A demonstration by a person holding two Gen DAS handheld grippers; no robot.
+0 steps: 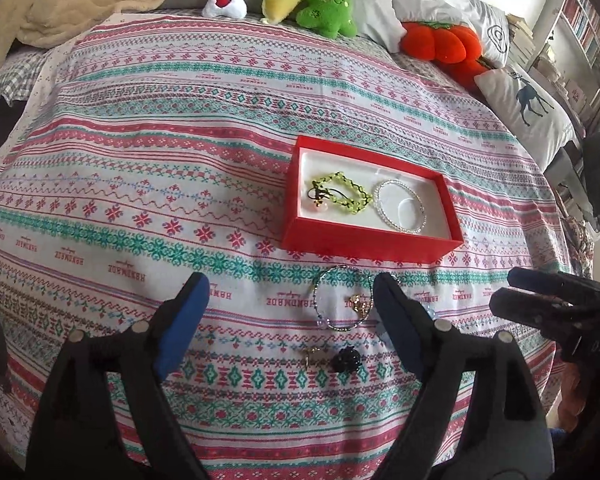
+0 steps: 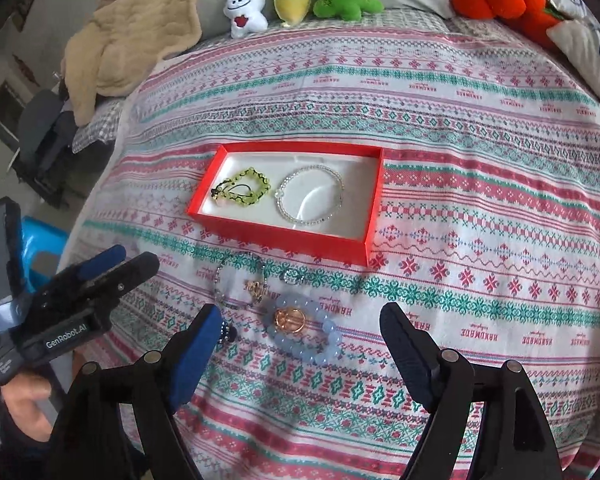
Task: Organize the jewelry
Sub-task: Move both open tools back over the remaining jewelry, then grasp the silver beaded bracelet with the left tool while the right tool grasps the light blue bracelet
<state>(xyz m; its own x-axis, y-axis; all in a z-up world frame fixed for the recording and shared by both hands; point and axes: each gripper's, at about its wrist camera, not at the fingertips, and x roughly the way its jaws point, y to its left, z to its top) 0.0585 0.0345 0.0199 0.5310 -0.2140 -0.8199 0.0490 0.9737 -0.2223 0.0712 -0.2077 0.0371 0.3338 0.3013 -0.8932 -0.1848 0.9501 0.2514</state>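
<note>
With the red box (image 2: pixel 284 236) as our landmark, we work from left to right across the loose jewelry lying on the patterned bedspread (image 2: pixel 480 128) just in front of its near wall. Our left gripper (image 1: pixel 290 316) hangs with its jaws wide apart and empty over the thin beaded bangle (image 1: pixel 342 298), which lies in front of the box's left half with a small gold charm (image 1: pixel 356 303) inside its loop and a dark bead cluster (image 1: pixel 345 362) nearer to us. We judge the bangle the next piece, so we should pinch one side of its wire rim, clear of the charm. In front of the box's middle lies the pale blue bead bracelet (image 2: pixel 304 330) around a rose-gold ring (image 2: pixel 290 317); our right gripper (image 2: pixel 300 344) straddles it, spread open, holding nothing. Inside the box, a yellow-green bracelet (image 2: pixel 246 190) sits left and a clear bead bracelet (image 2: pixel 310 198) beside it, leaving the right end free.
</note>
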